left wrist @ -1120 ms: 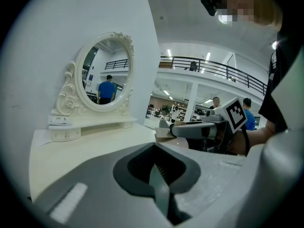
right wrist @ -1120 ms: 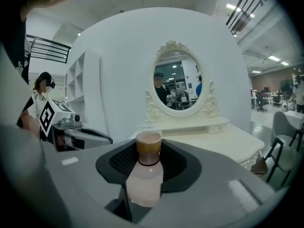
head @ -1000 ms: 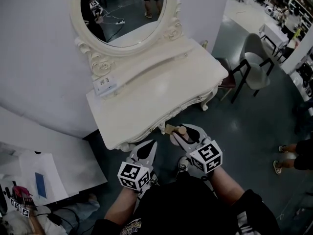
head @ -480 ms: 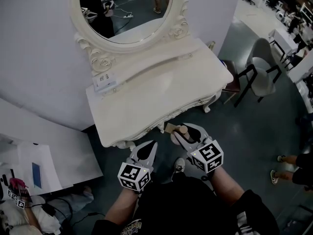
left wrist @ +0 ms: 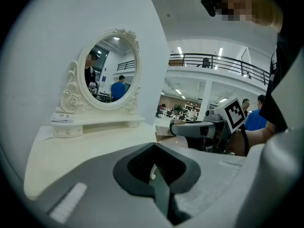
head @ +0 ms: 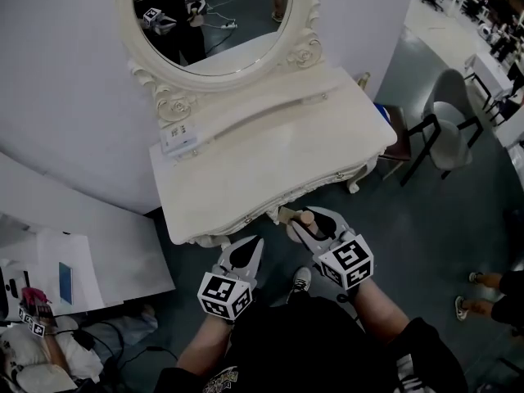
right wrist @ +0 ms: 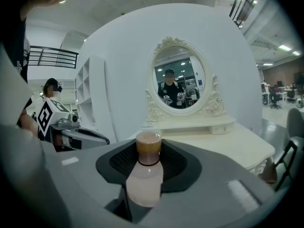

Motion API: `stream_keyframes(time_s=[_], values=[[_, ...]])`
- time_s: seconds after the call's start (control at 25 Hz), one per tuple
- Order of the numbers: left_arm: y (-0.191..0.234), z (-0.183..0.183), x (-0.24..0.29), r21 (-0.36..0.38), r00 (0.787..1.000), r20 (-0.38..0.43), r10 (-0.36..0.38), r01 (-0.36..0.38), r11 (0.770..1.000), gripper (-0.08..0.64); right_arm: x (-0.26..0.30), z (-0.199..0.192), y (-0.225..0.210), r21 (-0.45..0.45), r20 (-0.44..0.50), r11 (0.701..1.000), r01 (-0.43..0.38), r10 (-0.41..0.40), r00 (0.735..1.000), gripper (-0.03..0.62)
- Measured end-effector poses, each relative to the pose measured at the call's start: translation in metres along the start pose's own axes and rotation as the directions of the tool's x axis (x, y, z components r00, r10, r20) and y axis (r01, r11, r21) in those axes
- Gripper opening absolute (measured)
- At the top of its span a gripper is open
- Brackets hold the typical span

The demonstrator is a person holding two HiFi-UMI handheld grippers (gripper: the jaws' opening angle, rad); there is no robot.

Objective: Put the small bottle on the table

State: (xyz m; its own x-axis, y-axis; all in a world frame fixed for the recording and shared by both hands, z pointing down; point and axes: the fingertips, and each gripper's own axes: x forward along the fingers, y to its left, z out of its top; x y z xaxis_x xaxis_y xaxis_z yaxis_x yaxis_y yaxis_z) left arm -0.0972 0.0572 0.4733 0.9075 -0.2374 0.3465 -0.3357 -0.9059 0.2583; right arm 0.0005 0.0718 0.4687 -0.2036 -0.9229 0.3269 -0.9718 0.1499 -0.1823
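A small pale pink bottle (right wrist: 145,175) with a tan wooden cap (right wrist: 148,145) stands upright between the jaws of my right gripper (right wrist: 147,172), which is shut on it. In the head view the bottle (head: 304,218) and right gripper (head: 309,223) hover just off the front edge of the cream dressing table (head: 270,166). My left gripper (head: 244,250) is beside it to the left, below the table edge, with its jaws shut on nothing (left wrist: 154,167). The right gripper (left wrist: 199,128) shows from the side in the left gripper view.
An oval mirror (head: 209,15) in a carved frame stands at the back of the table, with a small label card (head: 178,137) on the shelf beside it. A grey chair (head: 446,125) stands to the right. Papers lie on a white surface (head: 65,281) at the left.
The head view has drifted, so the table and mirror sit a little further right and up. Both grippers keep their places and the bottle stays held.
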Motion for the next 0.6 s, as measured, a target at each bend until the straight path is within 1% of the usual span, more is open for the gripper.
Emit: stream_keyframes(time_s=[0.12, 0.28, 0.6], values=[[-0.004, 0.001, 0.003, 0.005, 1.0, -0.008, 0.005, -0.005, 1.0, 0.0, -0.005, 0.001, -0.004, -0.01, 0.002, 1.0, -0.002, 0.002, 1.0, 0.164], [-0.013, 0.005, 0.012, 0.018, 1.0, -0.018, 0.005, -0.005, 1.0, 0.0, -0.015, -0.002, -0.012, -0.002, 0.003, 1.0, -0.002, 0.002, 1.0, 0.164], [-0.032, 0.011, 0.027, 0.044, 1.0, -0.022, -0.022, 0.023, 0.999, 0.0, -0.031, -0.005, -0.026, 0.014, 0.009, 1.0, 0.015, -0.015, 1.0, 0.164]])
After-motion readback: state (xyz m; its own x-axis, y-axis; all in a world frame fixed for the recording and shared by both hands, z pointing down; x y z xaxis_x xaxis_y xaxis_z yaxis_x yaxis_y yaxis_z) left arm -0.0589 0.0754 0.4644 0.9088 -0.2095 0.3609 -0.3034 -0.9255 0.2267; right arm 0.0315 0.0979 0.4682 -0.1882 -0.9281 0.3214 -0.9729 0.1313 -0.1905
